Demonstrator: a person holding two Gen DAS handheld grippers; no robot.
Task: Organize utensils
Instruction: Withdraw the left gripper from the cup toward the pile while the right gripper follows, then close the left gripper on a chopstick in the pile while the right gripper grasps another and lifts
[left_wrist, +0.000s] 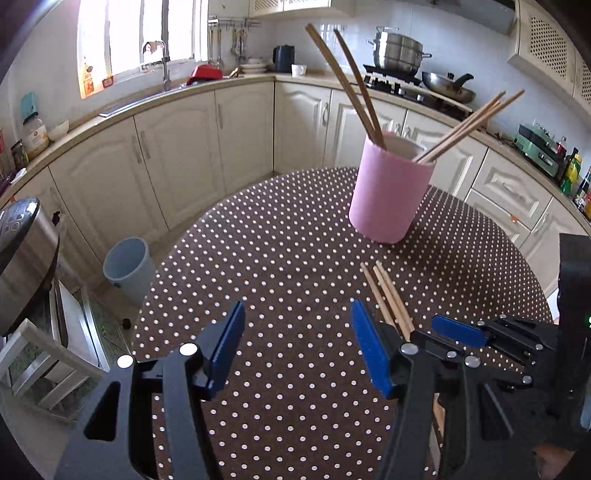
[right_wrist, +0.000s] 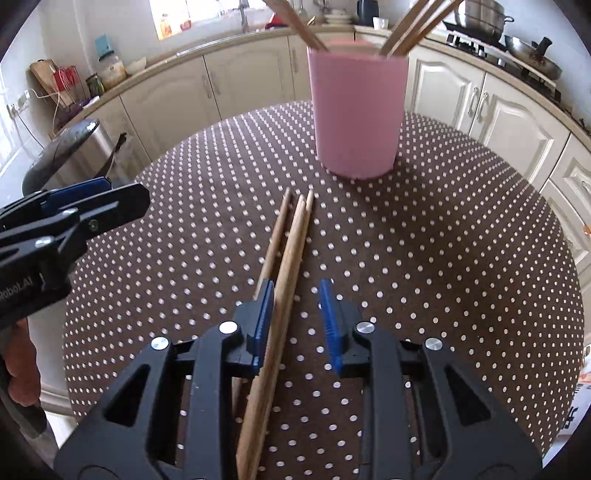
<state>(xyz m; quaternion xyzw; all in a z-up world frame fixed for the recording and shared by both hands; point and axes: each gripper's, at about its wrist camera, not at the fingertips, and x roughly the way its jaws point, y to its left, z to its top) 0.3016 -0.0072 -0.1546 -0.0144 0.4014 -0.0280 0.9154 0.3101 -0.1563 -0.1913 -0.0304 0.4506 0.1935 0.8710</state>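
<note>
Wooden chopsticks (right_wrist: 291, 236) lie on the brown polka-dot kitchen table (right_wrist: 424, 258), near ends hidden under the spread, not-yet-pinching right gripper (right_wrist: 295, 321); left gripper (left_wrist: 295, 347) gapes empty

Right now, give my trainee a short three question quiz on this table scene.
1. True or false: the pink holder lies tipped over.
2. The loose chopsticks on the table are: A) between the right gripper fingers B) between the left gripper fingers C) inside the holder.
3. Fill in: the tablecloth is brown with white ____.

Key: 1 false; 2 A; 3 dots.
</note>
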